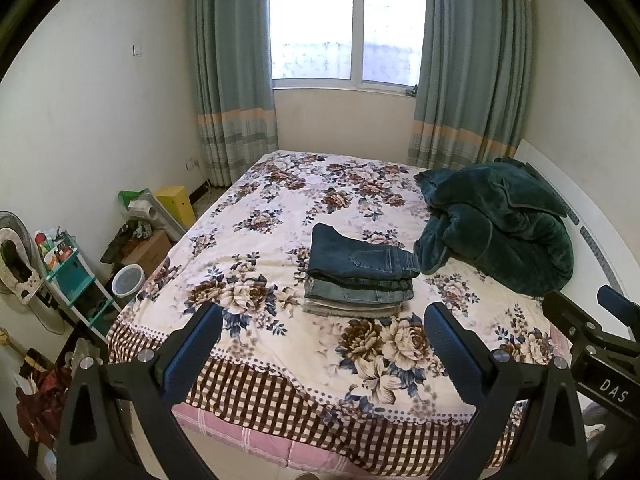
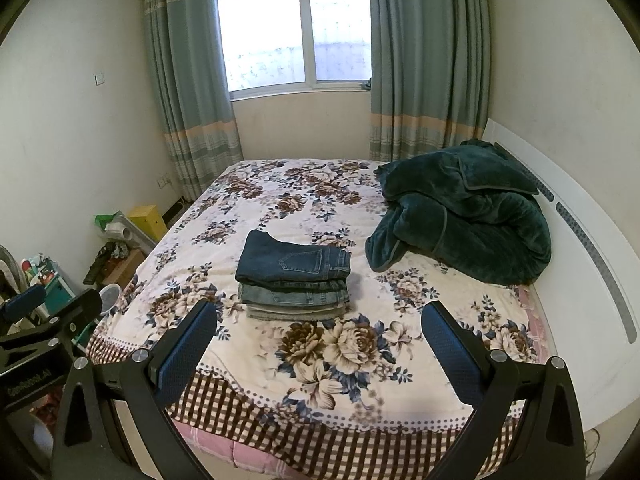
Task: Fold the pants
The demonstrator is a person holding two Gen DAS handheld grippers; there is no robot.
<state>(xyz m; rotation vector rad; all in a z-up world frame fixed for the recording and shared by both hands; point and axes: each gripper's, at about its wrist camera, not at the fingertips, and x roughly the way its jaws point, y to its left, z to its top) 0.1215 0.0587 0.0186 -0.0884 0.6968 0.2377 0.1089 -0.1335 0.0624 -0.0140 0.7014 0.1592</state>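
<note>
A stack of folded pants lies in the middle of the floral bedspread, dark blue jeans on top, lighter pairs below; it also shows in the right wrist view. My left gripper is open and empty, held above the bed's near edge, short of the stack. My right gripper is open and empty, also near the foot of the bed. The right gripper shows at the right edge of the left view; the left gripper shows at the left edge of the right view.
A rumpled dark green blanket lies at the bed's right side against a white headboard. Boxes, a small teal shelf, a bucket and a fan crowd the floor to the left. Window and curtains stand behind the bed.
</note>
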